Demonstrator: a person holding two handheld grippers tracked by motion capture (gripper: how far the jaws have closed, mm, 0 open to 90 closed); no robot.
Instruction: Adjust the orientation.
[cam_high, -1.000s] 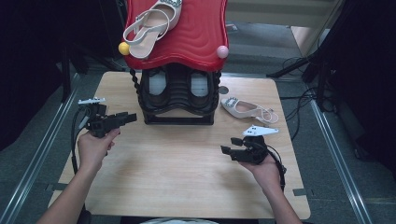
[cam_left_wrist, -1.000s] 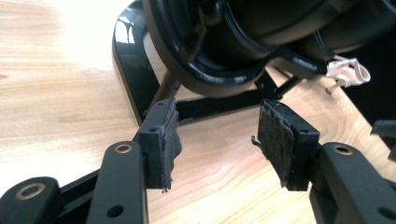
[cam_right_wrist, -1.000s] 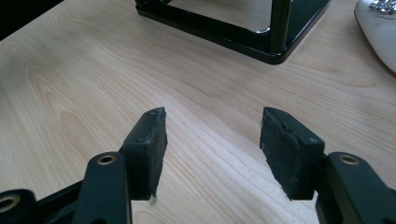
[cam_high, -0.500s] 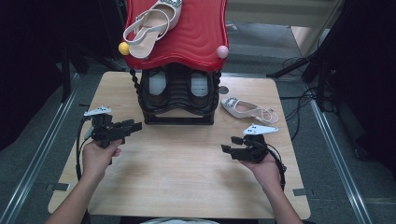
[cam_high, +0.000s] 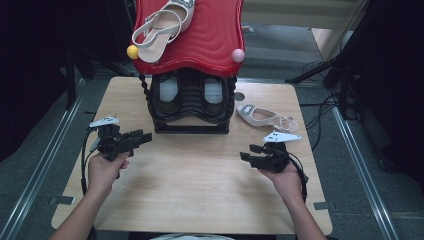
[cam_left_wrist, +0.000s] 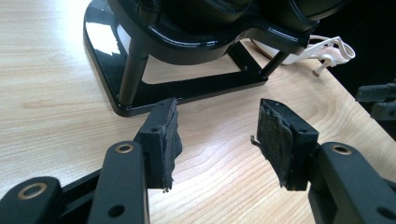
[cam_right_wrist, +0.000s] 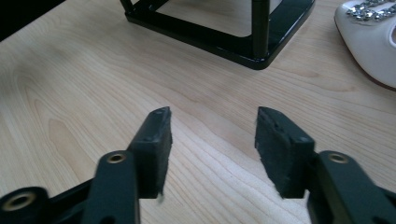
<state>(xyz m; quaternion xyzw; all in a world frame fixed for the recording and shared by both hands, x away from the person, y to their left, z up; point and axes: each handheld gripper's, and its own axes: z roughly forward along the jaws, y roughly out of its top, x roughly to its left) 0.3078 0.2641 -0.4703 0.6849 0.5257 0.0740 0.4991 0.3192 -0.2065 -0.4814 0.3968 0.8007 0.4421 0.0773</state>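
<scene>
A black shoe rack (cam_high: 190, 102) with a red wavy top (cam_high: 205, 40) stands at the back of the wooden table (cam_high: 200, 185). One white strappy shoe (cam_high: 162, 27) lies on the red top. Its match (cam_high: 262, 116) lies on the table right of the rack. My left gripper (cam_high: 142, 137) hovers left of the rack's front corner, open and empty, and points at the rack base (cam_left_wrist: 140, 100). My right gripper (cam_high: 247, 152) hangs over bare wood at the right, open with nothing between its jaws, which have just been closing. The jewelled shoe toe (cam_right_wrist: 373, 42) lies ahead to its right.
A yellow ball (cam_high: 132, 51) and a pink ball (cam_high: 238, 55) cap the red top's front corners. Two pale items sit inside the rack's lower tier (cam_high: 170, 90). Cables (cam_high: 325, 107) lie on the floor right of the table. Metal rails (cam_high: 45, 155) flank both sides.
My left hand has drifted a little toward the near edge and to the right. The right hand has stayed where it was.
</scene>
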